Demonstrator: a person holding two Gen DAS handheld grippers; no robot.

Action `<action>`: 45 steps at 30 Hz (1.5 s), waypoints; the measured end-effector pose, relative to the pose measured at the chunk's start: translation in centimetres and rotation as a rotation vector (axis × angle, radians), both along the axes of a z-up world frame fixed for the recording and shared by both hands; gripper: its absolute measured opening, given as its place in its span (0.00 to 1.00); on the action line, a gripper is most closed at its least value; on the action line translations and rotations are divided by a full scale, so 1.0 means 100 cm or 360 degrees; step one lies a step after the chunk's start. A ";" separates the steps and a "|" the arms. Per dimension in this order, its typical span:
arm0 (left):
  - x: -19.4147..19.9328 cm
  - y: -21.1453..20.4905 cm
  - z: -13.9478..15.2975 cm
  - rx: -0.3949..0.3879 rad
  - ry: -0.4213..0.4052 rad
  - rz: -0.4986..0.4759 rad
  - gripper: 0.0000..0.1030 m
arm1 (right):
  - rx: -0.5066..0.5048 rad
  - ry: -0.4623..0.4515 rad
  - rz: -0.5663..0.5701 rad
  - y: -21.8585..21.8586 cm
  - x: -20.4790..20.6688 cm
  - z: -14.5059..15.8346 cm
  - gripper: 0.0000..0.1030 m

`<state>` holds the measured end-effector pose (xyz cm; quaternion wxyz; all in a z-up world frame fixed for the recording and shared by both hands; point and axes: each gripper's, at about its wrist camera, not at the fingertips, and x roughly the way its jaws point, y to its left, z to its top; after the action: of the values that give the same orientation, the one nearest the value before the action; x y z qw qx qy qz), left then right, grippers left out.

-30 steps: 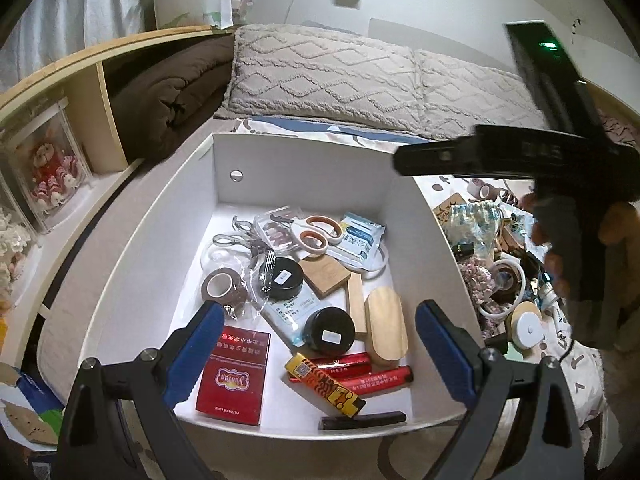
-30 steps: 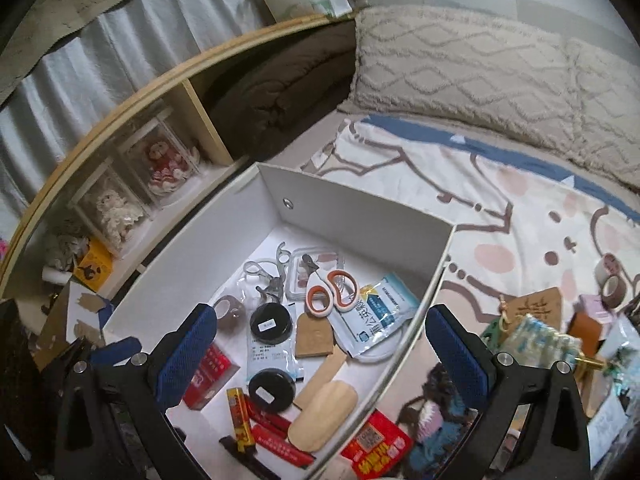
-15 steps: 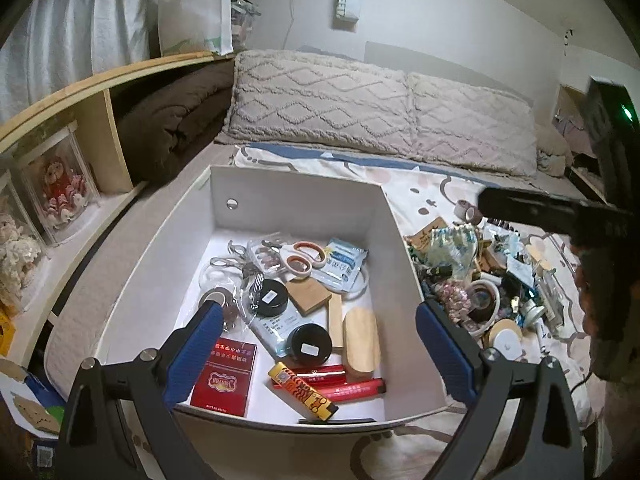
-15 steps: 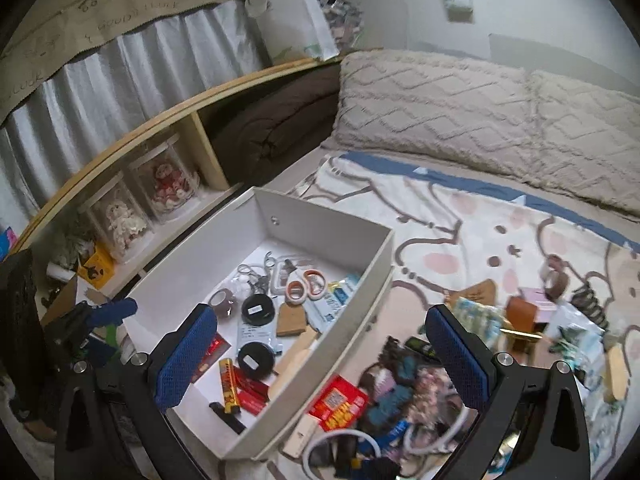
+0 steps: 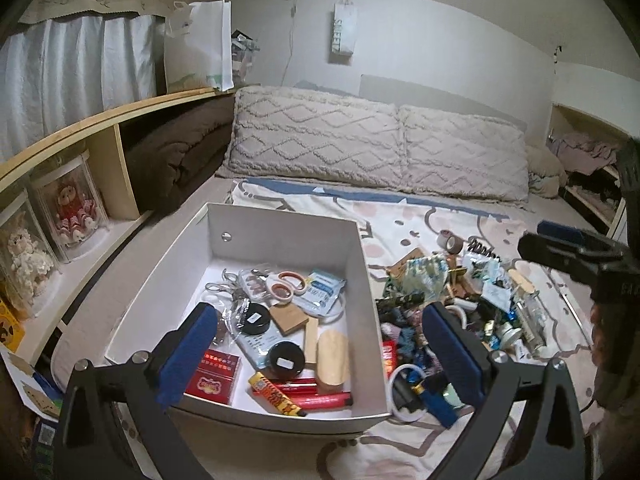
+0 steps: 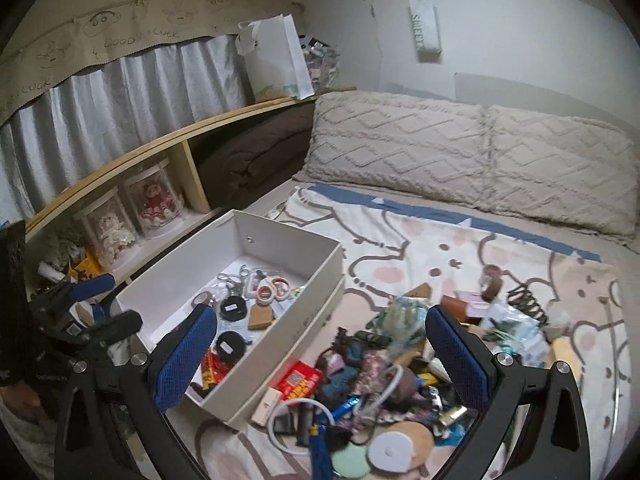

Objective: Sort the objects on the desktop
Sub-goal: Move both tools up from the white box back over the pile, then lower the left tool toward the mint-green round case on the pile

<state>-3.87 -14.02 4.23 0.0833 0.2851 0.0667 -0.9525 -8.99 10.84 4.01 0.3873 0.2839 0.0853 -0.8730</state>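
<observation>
Sorting is partly done: many things are laid in the box (image 5: 280,232), but a big pile (image 6: 380,368) is left beside it on the bed (image 6: 440,240). The left gripper (image 5: 320,354) is opening its jaws with nothing between them; the right gripper (image 6: 320,354) is held wide and empty.

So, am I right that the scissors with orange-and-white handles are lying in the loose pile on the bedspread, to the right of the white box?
Not quite: the scissors with orange-and-white handles are lying inside the white box, near its far wall, not in the loose pile on the bedspread. The left wrist view shows this plainly, and the right wrist view agrees.
</observation>
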 end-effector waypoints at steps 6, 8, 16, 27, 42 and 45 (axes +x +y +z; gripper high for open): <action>0.009 0.018 0.005 0.0001 0.0036 0.0002 1.00 | 0.0024 0.0097 -0.0064 0.026 0.015 0.004 1.00; 0.011 0.023 0.008 0.0032 0.0061 0.0002 1.00 | 0.0029 0.0126 -0.0080 0.034 0.020 0.006 1.00; 0.016 0.046 0.014 0.0034 0.0100 -0.0001 1.00 | 0.0069 0.0203 -0.0157 0.066 0.030 0.005 1.00; 0.007 0.072 0.006 0.0037 0.0118 -0.0032 1.00 | 0.0122 0.0240 -0.0343 0.118 0.029 -0.011 1.00; -0.011 0.098 -0.010 0.0089 0.0122 -0.0071 1.00 | 0.0098 0.0170 -0.0551 0.172 0.013 -0.034 1.00; -0.013 0.099 -0.014 0.0095 0.0117 -0.0070 1.00 | 0.0078 0.0150 -0.0555 0.176 0.012 -0.036 1.00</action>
<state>-5.22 -4.10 2.86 0.0513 0.2538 0.0919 -0.9615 -7.75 28.48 0.44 0.2187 0.2625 0.0742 -0.9369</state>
